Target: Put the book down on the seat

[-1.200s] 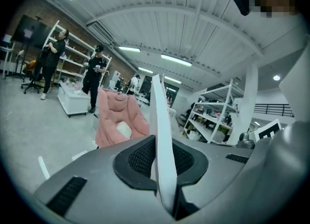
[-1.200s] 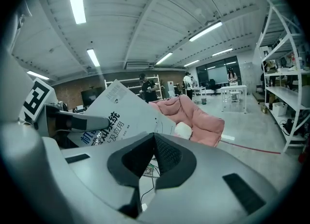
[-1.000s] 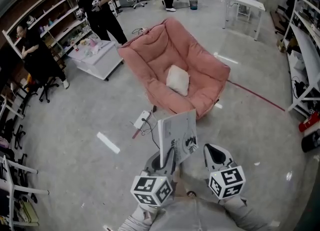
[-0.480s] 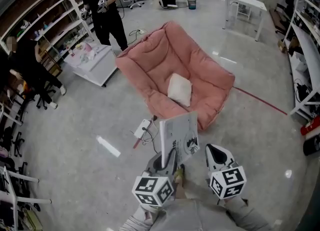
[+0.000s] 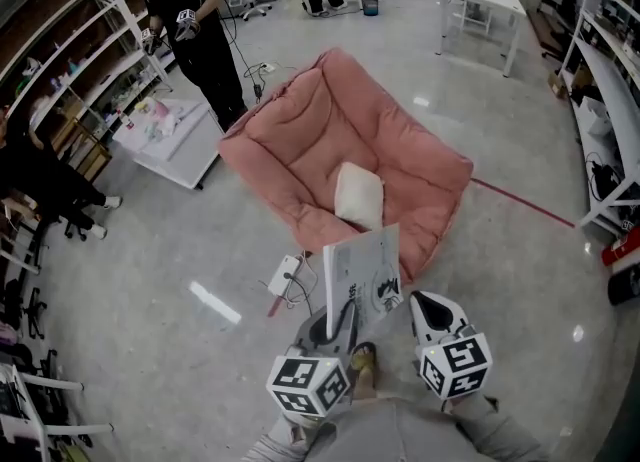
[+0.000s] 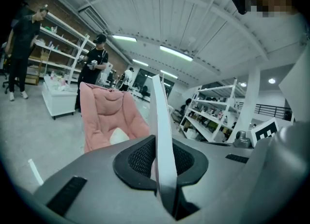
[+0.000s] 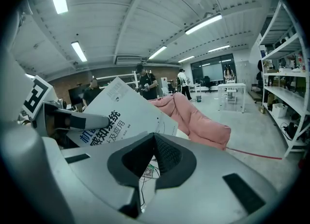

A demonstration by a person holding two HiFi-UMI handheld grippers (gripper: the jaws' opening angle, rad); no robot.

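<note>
Head view, book: a thin white paperback (image 5: pixel 362 280) stands nearly upright in the air, just short of the seat's near edge, not yet on it.
Head view, seat: a wide, padded pink seat (image 5: pixel 300 130) with quilted seams sits on the glossy grey floor (image 5: pixel 130 250); a small square cream pillow (image 5: pixel 358 196) lies in its hollow.
Head view, grippers: the left gripper (image 5: pixel 335 325) pinches the book's lower edge; the right gripper (image 5: pixel 424 302) hangs just beside it, touching nothing.
Head view, surroundings: a white power strip (image 5: pixel 284 274) with cords lies on the floor near the seat; a person (image 5: pixel 195 25) in black stands beyond it.
Left gripper view, jaws: the dark, mesh-textured pads are clamped on the book (image 6: pixel 162 155), seen edge-on as a pale, slim strip rising straight up.
Left gripper view, seat: its pink back (image 6: pixel 104 114) stands ahead, left of the book.
Right gripper view, jaws: the right gripper (image 7: pixel 154 138) has its ribbed tips together, nothing between them.
Right gripper view, book: its printed cover (image 7: pixel 121 111) tilts at left; the pink seat (image 7: pixel 198 121) lies behind it.
</note>
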